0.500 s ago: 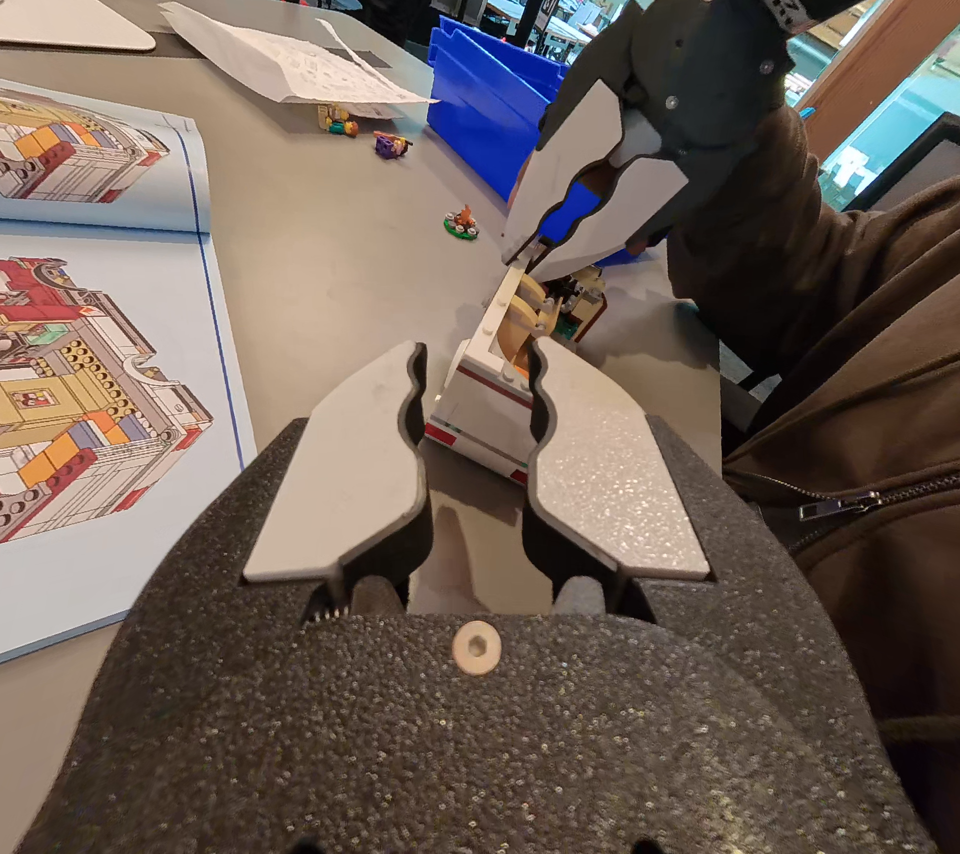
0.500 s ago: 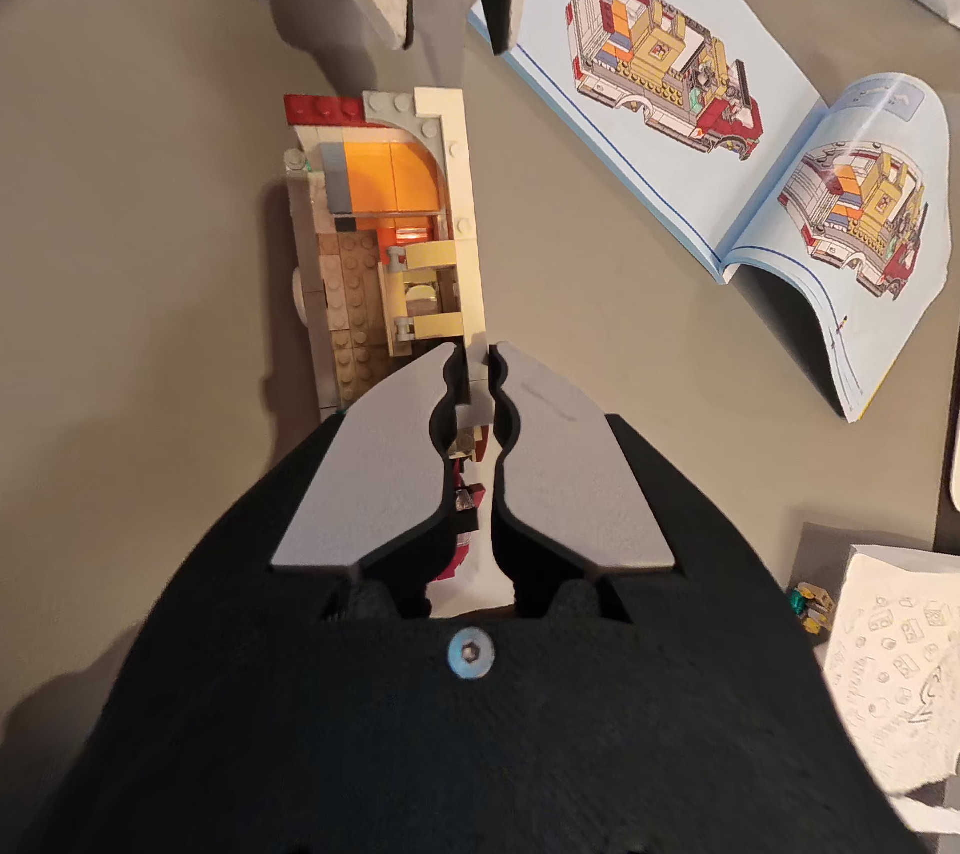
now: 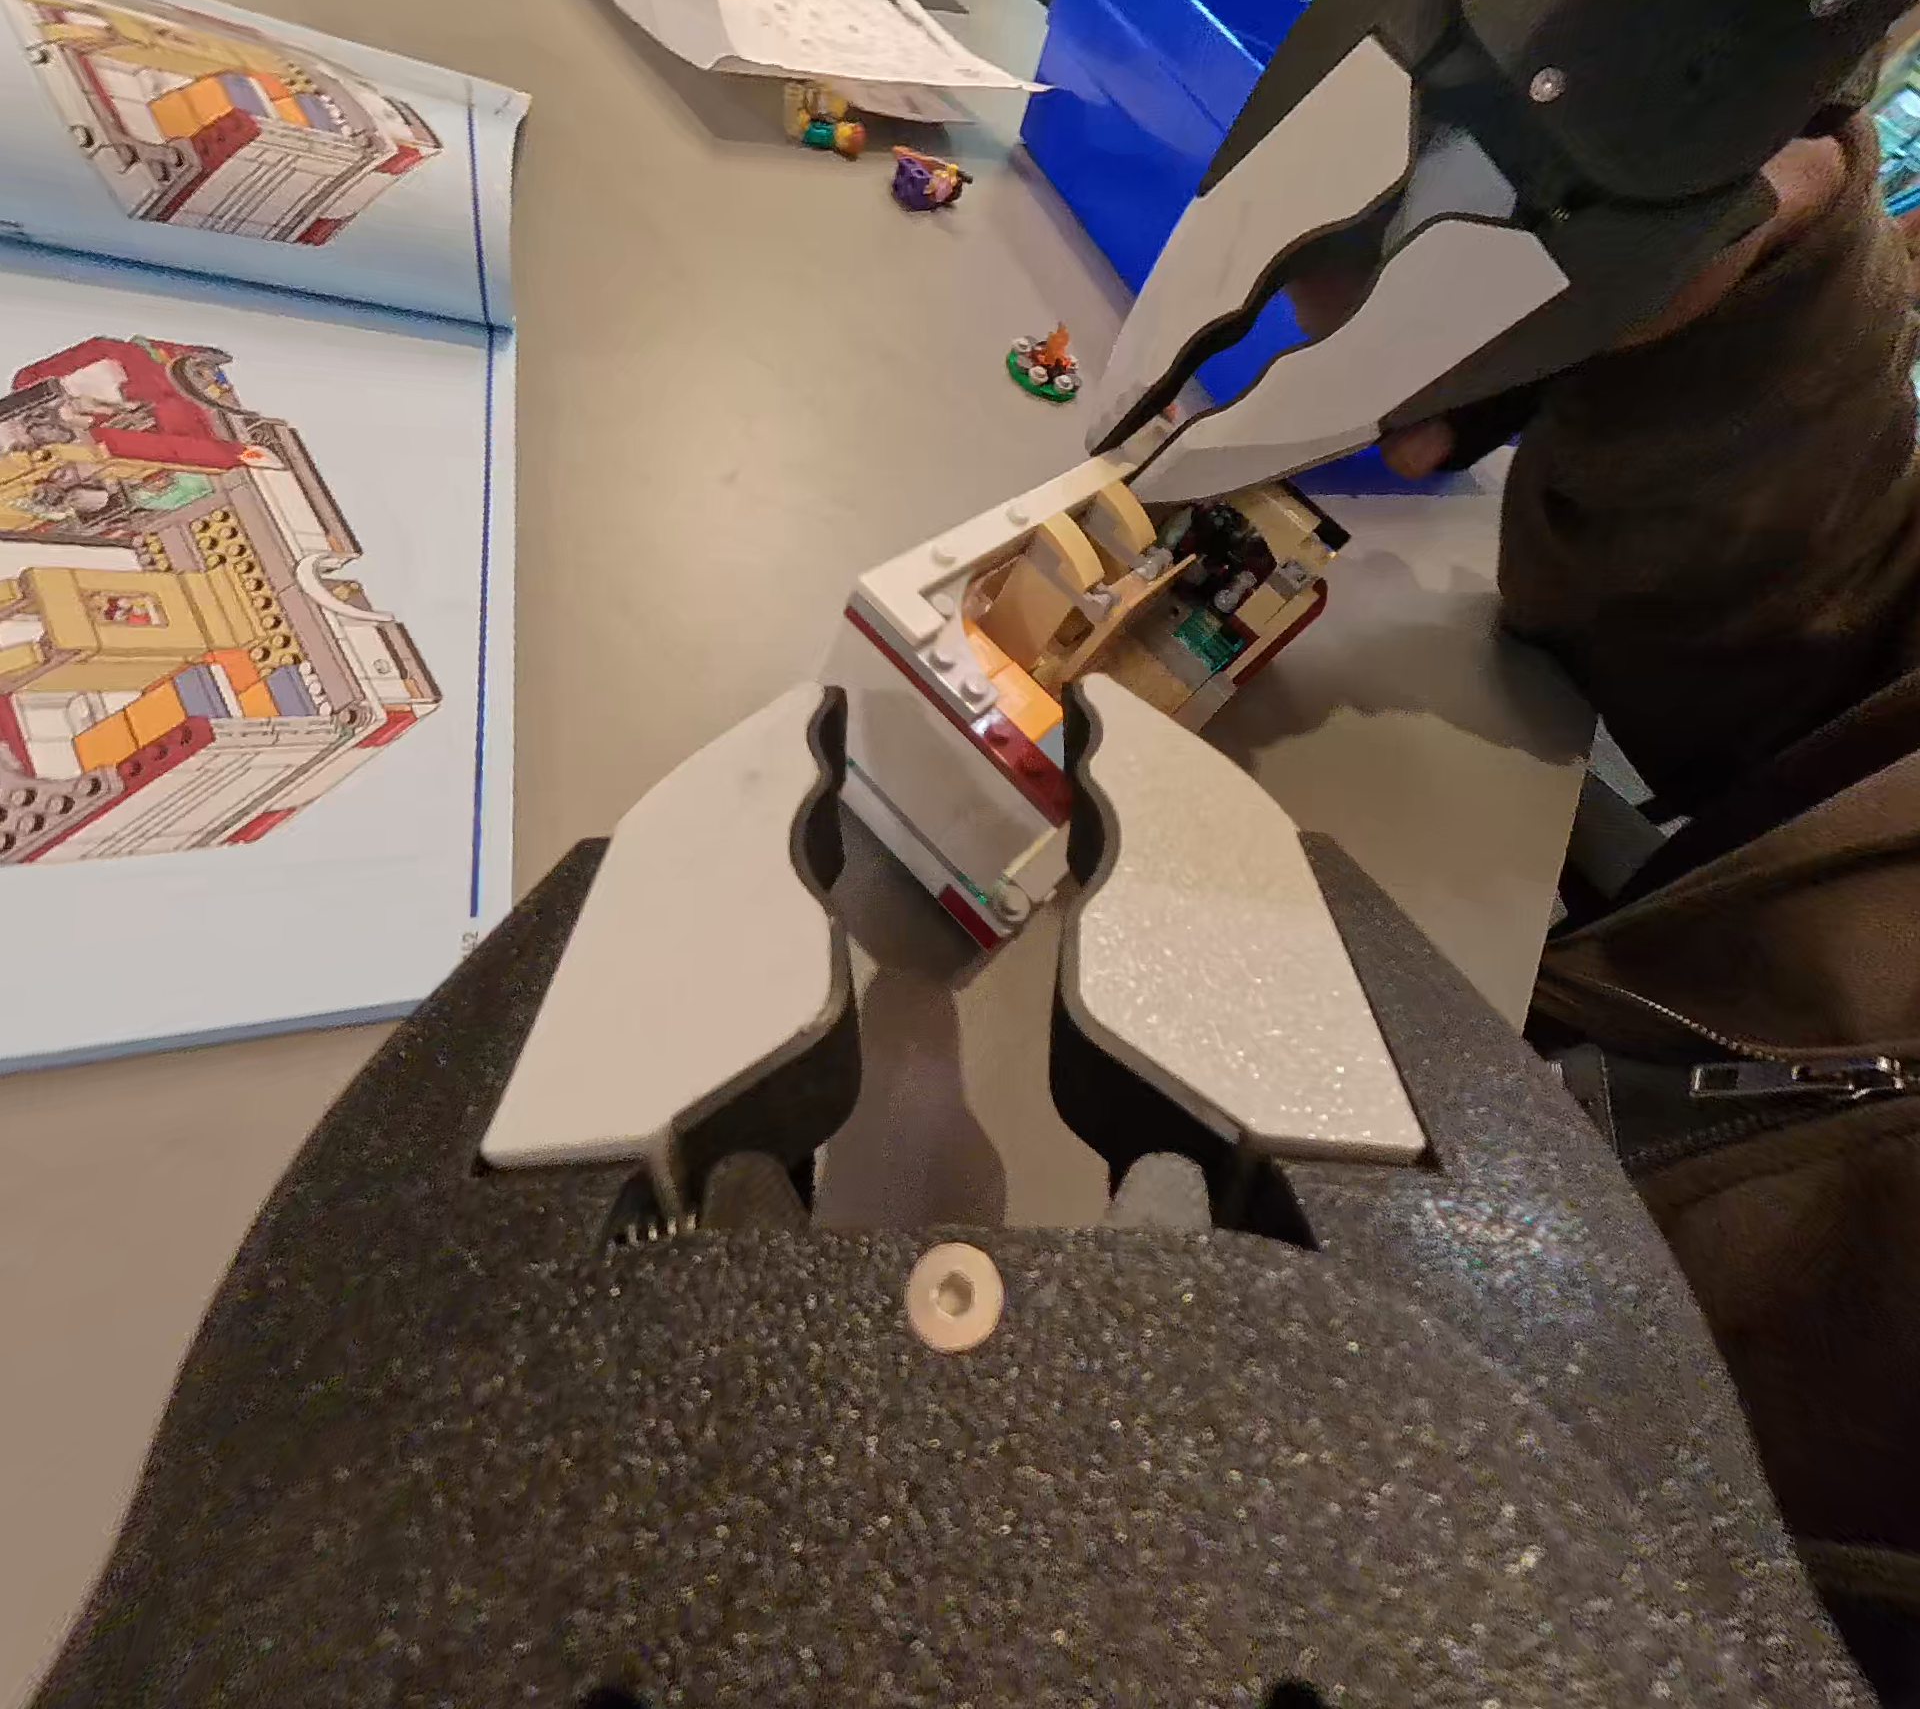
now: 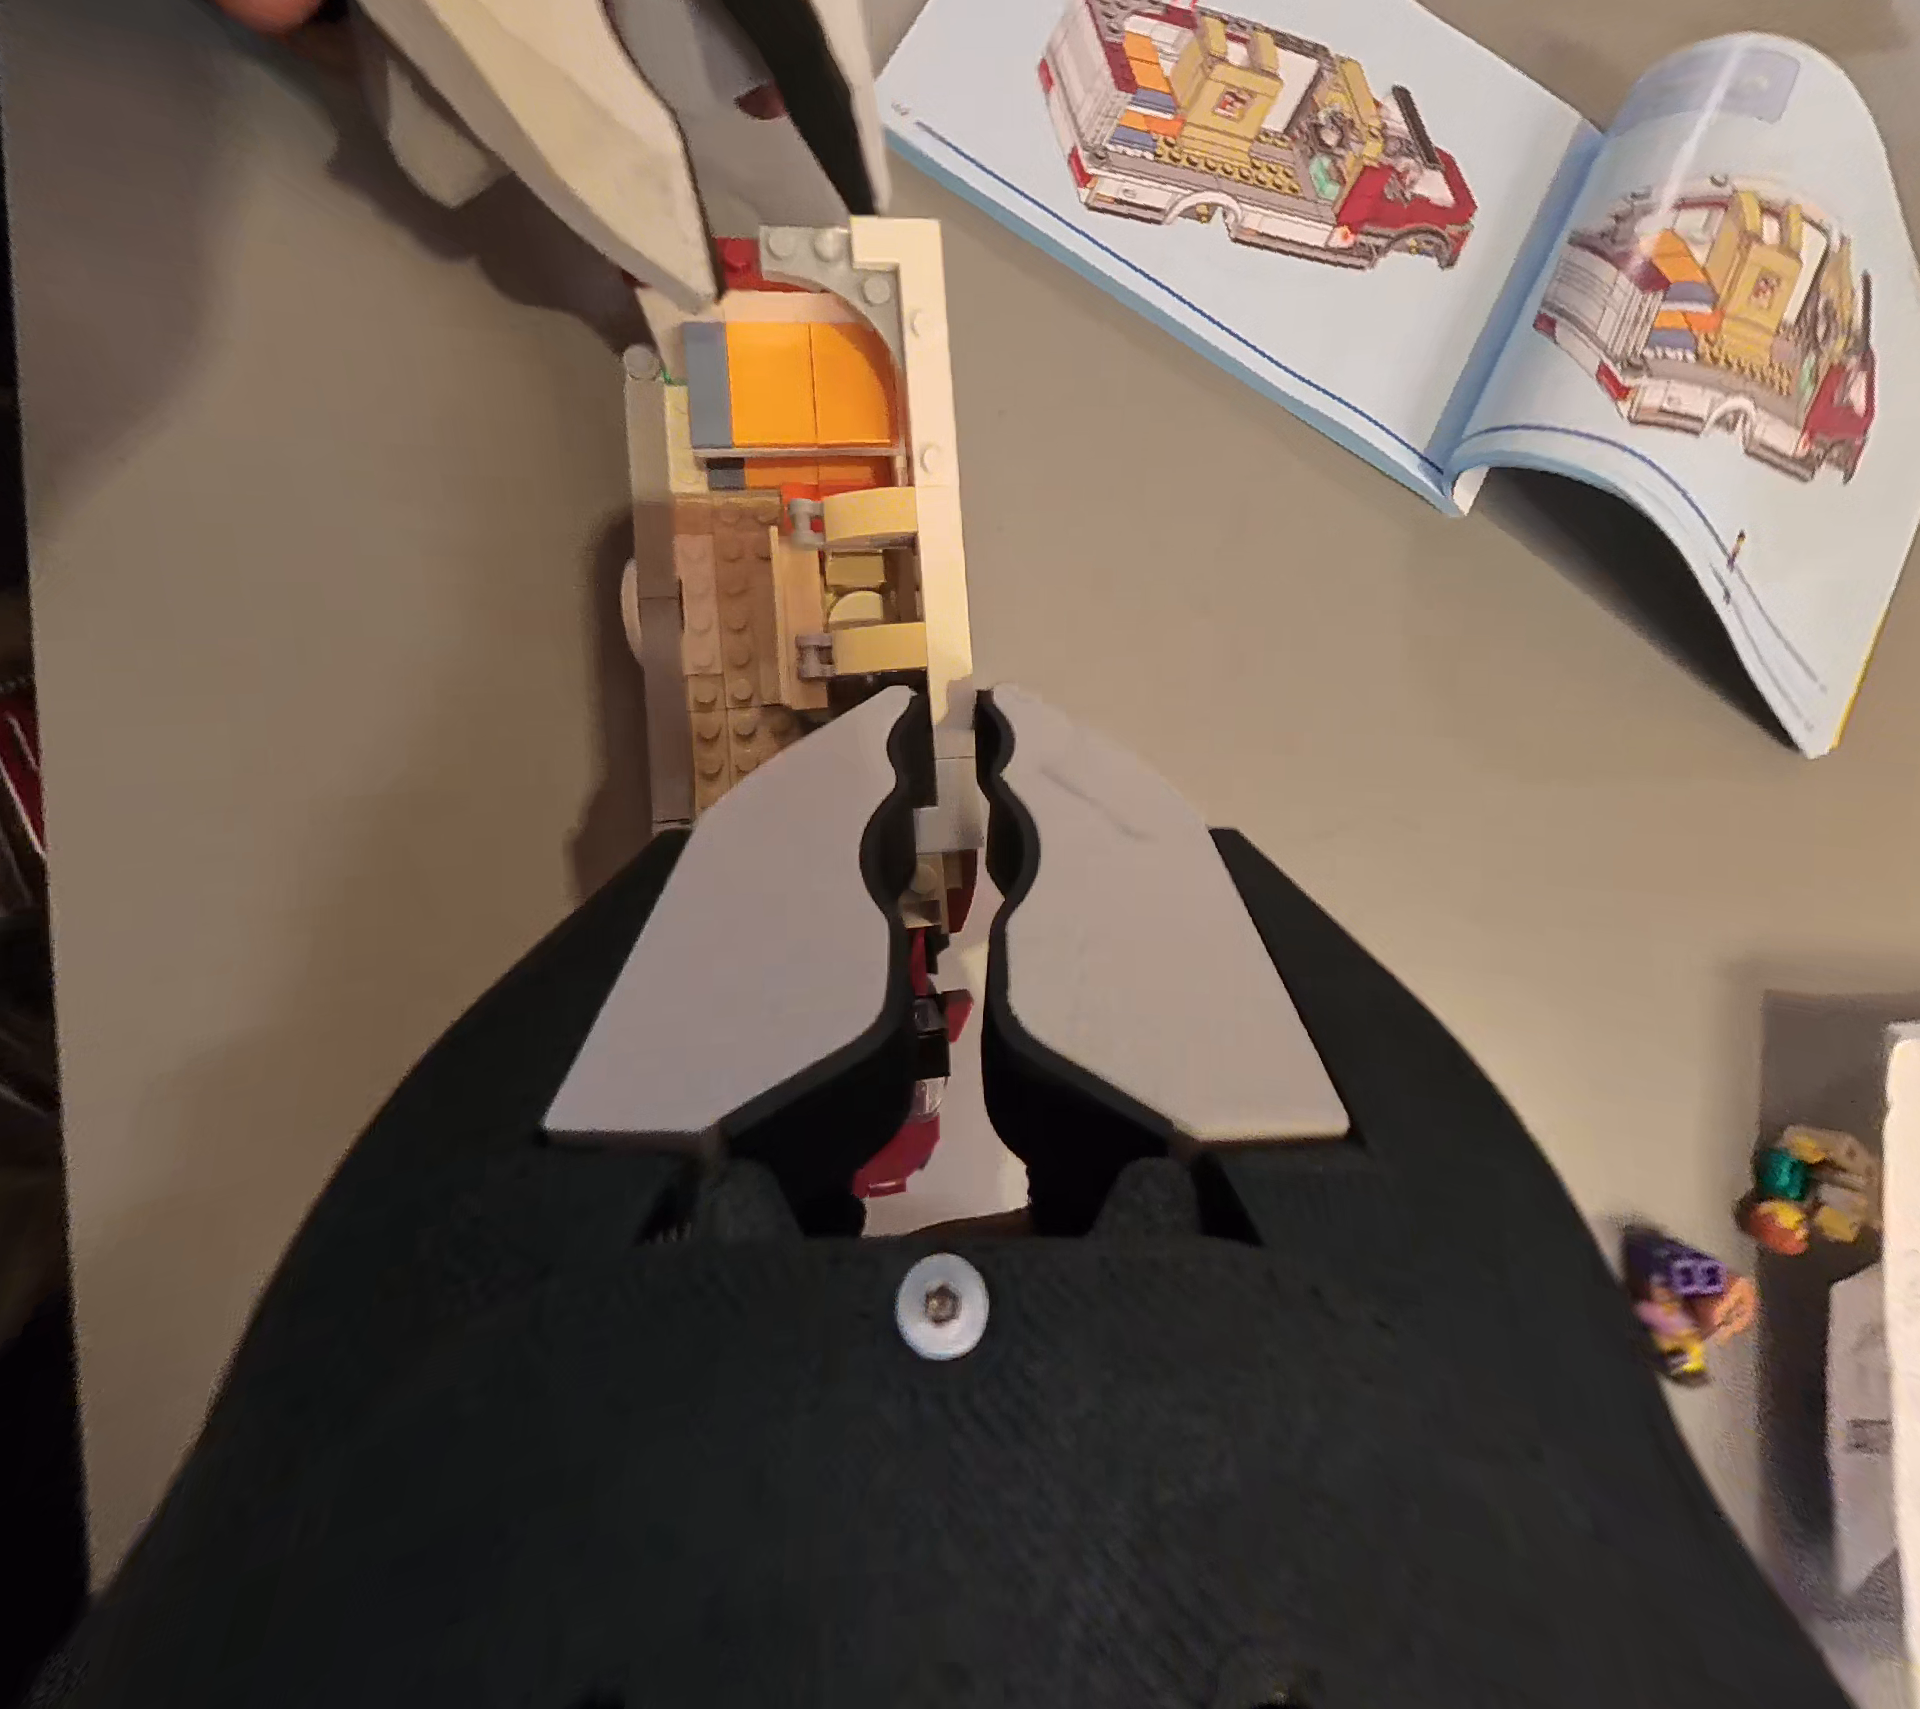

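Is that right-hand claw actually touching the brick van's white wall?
Touching. In the right wrist view, the right gripper has both fingertips pressed against the thin white wall of the brick van.

A half-built brick camper model lies tipped on its side on my grey desk, its open interior showing. Its outer wall is white with a dark red stripe; inside are orange blocks, tan studded flooring and cream curved seats. My right jaws pinch the thin white wall edge. My left jaws straddle its rear end, spread wide.
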`<control>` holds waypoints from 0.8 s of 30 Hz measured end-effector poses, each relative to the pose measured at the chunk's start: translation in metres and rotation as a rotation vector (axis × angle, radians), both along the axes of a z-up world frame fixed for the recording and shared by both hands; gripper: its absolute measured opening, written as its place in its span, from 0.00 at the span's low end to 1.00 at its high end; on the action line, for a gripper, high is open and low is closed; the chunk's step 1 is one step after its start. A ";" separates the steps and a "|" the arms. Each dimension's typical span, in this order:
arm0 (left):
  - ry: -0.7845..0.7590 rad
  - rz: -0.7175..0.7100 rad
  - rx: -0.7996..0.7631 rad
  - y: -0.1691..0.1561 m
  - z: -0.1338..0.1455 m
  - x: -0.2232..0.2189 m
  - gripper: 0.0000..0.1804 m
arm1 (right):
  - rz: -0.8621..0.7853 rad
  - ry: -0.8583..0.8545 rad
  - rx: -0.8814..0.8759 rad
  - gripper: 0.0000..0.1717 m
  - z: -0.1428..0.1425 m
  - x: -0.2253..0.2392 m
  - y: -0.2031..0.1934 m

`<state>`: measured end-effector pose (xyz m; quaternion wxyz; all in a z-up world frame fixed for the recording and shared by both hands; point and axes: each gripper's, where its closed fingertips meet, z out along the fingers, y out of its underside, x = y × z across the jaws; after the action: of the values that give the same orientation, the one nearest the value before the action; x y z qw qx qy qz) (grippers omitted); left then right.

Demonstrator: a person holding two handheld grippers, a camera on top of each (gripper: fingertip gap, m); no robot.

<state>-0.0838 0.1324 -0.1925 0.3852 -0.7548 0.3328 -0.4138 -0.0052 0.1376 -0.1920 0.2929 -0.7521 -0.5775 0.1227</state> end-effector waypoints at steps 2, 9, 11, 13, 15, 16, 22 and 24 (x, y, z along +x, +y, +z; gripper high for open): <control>0.015 0.032 -0.001 -0.001 0.000 -0.001 0.22 | -0.055 0.031 -0.019 0.05 0.000 0.000 0.001; 0.112 0.098 0.044 -0.003 -0.007 0.003 0.21 | -0.127 0.068 -0.020 0.05 0.001 0.000 -0.003; 0.142 0.113 0.056 0.000 -0.011 0.004 0.21 | -0.120 0.068 -0.011 0.05 0.001 0.000 -0.005; 0.155 0.116 0.056 0.001 -0.014 0.004 0.19 | -0.115 0.070 -0.008 0.05 0.001 0.000 -0.008; 0.144 0.113 0.053 0.001 -0.015 0.006 0.16 | -0.113 0.076 -0.010 0.05 0.001 0.000 -0.010; 0.138 0.113 0.052 0.002 -0.014 0.006 0.14 | -0.113 0.081 -0.015 0.05 0.001 0.000 -0.011; 0.142 0.121 0.069 0.005 -0.013 0.003 0.09 | -0.078 0.123 -0.057 0.06 0.001 -0.004 -0.025; 0.148 0.123 0.081 0.006 -0.012 0.002 0.08 | -0.056 0.137 -0.072 0.06 0.001 -0.007 -0.031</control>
<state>-0.0817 0.1388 -0.2050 0.4144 -0.7861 0.3297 -0.3188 -0.0118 0.1065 -0.1913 0.3079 -0.7680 -0.5298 0.1863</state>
